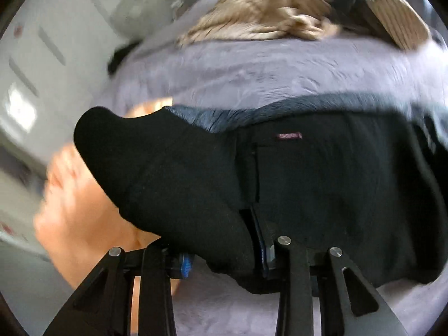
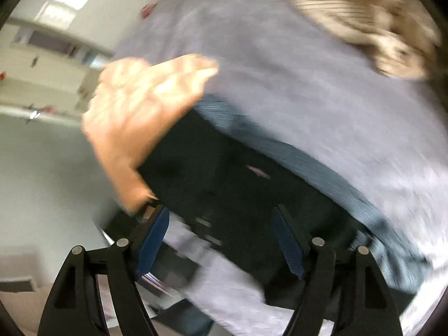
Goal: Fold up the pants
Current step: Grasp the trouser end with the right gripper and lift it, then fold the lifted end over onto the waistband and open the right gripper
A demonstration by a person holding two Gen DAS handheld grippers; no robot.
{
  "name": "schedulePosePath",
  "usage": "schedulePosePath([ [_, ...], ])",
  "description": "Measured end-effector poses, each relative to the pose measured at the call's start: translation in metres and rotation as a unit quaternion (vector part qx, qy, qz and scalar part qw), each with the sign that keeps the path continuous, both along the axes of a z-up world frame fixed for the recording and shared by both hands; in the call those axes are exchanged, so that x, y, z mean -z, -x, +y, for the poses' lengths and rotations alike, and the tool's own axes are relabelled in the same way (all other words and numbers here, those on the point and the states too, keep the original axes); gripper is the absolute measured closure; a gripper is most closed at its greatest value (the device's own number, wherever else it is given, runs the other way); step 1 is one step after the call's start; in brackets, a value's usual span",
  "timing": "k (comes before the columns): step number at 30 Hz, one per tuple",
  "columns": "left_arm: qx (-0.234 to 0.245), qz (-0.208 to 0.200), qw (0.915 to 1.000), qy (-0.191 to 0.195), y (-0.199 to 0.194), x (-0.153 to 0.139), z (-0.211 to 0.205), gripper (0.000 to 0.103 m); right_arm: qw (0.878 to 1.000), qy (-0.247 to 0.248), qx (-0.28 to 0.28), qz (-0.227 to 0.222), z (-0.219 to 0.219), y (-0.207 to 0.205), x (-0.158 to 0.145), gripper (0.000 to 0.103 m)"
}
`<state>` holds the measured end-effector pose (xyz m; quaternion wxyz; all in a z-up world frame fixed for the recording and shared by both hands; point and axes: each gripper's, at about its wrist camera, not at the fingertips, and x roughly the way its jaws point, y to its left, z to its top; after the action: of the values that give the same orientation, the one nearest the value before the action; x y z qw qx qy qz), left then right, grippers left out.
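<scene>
Black pants [image 1: 322, 184] lie on the grey bedspread [image 1: 252, 78], near edge. Left gripper [image 1: 224, 254] is clenched on a bunched fold of pants; right gripper [image 2: 221, 240] is released, pants under it untouched. Best to keep the fold taut, edges aligned.

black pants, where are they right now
The black pants lie on the lilac bedspread, filling the lower middle of the left wrist view, with the tan garment farther up the bed and the left claw shut on a fold.
</scene>
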<state>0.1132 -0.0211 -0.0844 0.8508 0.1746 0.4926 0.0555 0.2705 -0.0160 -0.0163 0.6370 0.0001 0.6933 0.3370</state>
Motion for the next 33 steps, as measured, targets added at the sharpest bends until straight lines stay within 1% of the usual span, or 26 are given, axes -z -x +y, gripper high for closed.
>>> schedulePosePath([
  [1, 0.006, -0.003, 0.9999, -0.01, 0.001, -0.001, -0.002, 0.067, 1.0, -0.001, -0.021, 0.016, 0.023, -0.005, 0.002, 0.023],
  [4, 0.013, -0.003, 0.9998, -0.018, -0.001, -0.001, -0.001, 0.067, 0.997, 0.021, -0.069, 0.024, 0.073, -0.008, 0.009, 0.023],
  [5, 0.013, -0.003, 0.9998, -0.018, -0.001, 0.0, 0.0, 0.067, 0.995, 0.03, -0.09, 0.029, 0.095, -0.009, 0.016, 0.023],
  [7, 0.014, -0.005, 0.9997, -0.02, -0.001, 0.0, -0.002, 0.067, 0.992, 0.045, -0.11, 0.048, 0.115, -0.002, 0.028, 0.023],
  [8, 0.015, -0.005, 0.9997, -0.021, 0.0, -0.001, -0.002, 0.067, 0.989, 0.064, -0.12, 0.052, 0.128, 0.001, 0.038, 0.023],
  [10, 0.014, -0.006, 0.9997, -0.021, 0.001, -0.002, -0.002, 0.067, 0.986, 0.094, -0.132, 0.045, 0.139, 0.006, 0.049, 0.023],
  [11, 0.014, -0.006, 0.9997, -0.02, 0.0, -0.003, -0.001, 0.067, 0.983, 0.115, -0.137, 0.045, 0.143, 0.007, 0.06, 0.023],
  [12, 0.014, -0.004, 0.9997, -0.019, -0.002, -0.003, 0.0, 0.067, 0.981, 0.126, -0.137, 0.05, 0.143, 0.007, 0.067, 0.027],
  [13, 0.014, 0.0, 0.9997, -0.017, 0.003, -0.005, -0.001, 0.067, 0.981, 0.131, -0.132, 0.059, 0.139, 0.006, 0.074, 0.066],
  [14, 0.013, 0.005, 0.9998, -0.016, 0.003, -0.006, 0.0, 0.067, 0.982, 0.127, -0.126, 0.067, 0.135, 0.006, 0.075, 0.082],
  [16, 0.025, -0.015, 0.9994, -0.02, 0.007, -0.018, -0.005, 0.067, 0.988, 0.1, -0.102, 0.063, 0.119, 0.001, 0.067, 0.085],
  [18, 0.044, -0.036, 0.9983, -0.013, 0.011, -0.041, -0.016, 0.067, 0.994, 0.049, -0.076, 0.055, 0.093, -0.002, 0.048, 0.085],
  [19, 0.051, -0.044, 0.9977, -0.01, 0.013, -0.048, -0.019, 0.067, 0.996, 0.028, -0.067, 0.054, 0.082, -0.004, 0.04, 0.085],
  [21, 0.077, -0.067, 0.9947, -0.002, 0.019, -0.073, -0.038, 0.067, 0.998, -0.03, -0.036, 0.047, 0.04, -0.005, 0.014, 0.085],
  [22, 0.086, -0.074, 0.9935, 0.002, 0.017, -0.08, -0.045, 0.067, 0.997, -0.06, -0.013, 0.043, 0.016, -0.005, 0.001, 0.085],
  [23, 0.102, -0.085, 0.991, 0.011, 0.019, -0.094, -0.059, 0.067, 0.996, -0.078, 0.003, 0.04, -0.001, -0.004, -0.006, 0.085],
  [26, 0.143, -0.1, 0.9841, 0.029, 0.024, -0.117, -0.094, 0.067, 0.986, -0.147, 0.076, 0.024, -0.076, 0.003, -0.033, 0.085],
  [27, 0.167, -0.104, 0.9798, 0.036, 0.026, -0.126, -0.112, 0.067, 0.981, -0.164, 0.099, 0.014, -0.102, 0.009, -0.04, 0.085],
  [29, 0.199, -0.106, 0.9734, 0.04, 0.03, -0.133, -0.139, 0.067, 0.972, -0.186, 0.14, -0.002, -0.143, 0.022, -0.048, 0.085],
  [31, 0.237, -0.105, 0.9648, 0.044, 0.034, -0.139, -0.174, 0.067, 0.961, -0.204, 0.187, -0.02, -0.2, 0.037, -0.056, 0.085],
  [32, 0.254, -0.103, 0.9605, 0.047, 0.037, -0.14, -0.191, 0.067, 0.957, -0.208, 0.2, -0.026, -0.215, 0.042, -0.057, 0.085],
  [33, 0.274, -0.097, 0.9555, 0.05, 0.04, -0.139, -0.21, 0.067, 0.95, -0.215, 0.223, -0.034, -0.245, 0.053, -0.056, 0.085],
])
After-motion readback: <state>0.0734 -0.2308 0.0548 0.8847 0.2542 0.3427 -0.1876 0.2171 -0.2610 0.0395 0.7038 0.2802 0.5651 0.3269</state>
